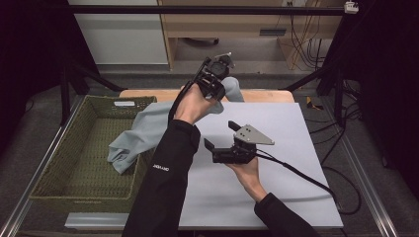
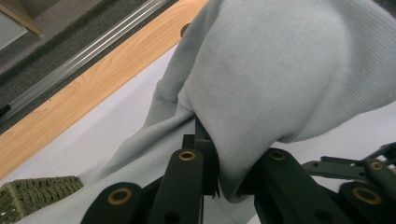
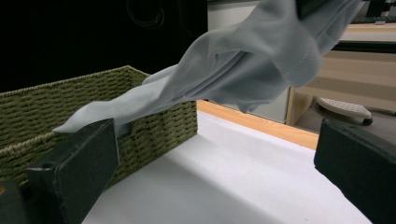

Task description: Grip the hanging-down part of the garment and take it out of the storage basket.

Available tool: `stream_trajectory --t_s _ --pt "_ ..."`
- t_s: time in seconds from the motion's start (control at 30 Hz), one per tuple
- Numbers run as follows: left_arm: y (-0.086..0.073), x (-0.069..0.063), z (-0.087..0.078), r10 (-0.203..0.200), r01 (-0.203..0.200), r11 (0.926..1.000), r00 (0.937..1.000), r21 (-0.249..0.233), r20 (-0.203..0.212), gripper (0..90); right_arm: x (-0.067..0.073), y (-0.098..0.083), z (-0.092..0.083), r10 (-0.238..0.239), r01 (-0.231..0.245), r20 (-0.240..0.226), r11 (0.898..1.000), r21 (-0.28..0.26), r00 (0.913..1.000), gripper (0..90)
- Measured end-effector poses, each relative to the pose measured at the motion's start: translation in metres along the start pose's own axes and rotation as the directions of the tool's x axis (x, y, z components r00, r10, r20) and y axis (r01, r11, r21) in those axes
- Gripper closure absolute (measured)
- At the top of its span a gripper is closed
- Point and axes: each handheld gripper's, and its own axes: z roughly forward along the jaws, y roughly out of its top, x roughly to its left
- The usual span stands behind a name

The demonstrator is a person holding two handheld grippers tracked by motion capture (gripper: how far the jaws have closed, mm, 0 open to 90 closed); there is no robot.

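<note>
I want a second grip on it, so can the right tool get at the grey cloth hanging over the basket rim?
Probably yes. The right tool is open, and bare white tabletop lies between it and the grey cloth hanging from the left tool into the basket.

White lettering marked the person's left sleeve [image 1: 160, 168], too small to read; no other text showed.

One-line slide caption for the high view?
Left gripper lifts grey cloth from woven basket; right gripper waits open.
</note>
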Motion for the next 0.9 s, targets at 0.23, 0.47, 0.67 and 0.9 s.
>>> stream_trajectory --t_s 0.23,0.47,0.67,0.9 --pt "0.0 0.001 -0.002 -0.002 0.002 1.0 1.0 -0.007 -0.002 82.3 0.005 -0.002 0.017 0.018 -0.018 -0.002 1.0 0.006 0.9998 0.5" --pt "0.0 0.001 -0.003 0.004 -0.004 1.0 1.0 -0.004 0.0 82.3 0.007 -0.002 0.032 0.029 -0.029 -0.002 1.0 0.008 0.9996 1.0" --pt "-0.001 0.002 -0.006 0.004 -0.004 1.0 1.0 -0.008 -0.007 82.3 0.014 -0.005 0.046 0.026 -0.026 -0.008 0.999 0.019 0.9996 1.7" --pt "-0.002 0.003 -0.007 0.008 -0.009 1.0 1.0 -0.005 -0.002 82.3 0.018 -0.007 0.062 0.004 -0.004 -0.001 1.0 0.014 1.0 2.3"
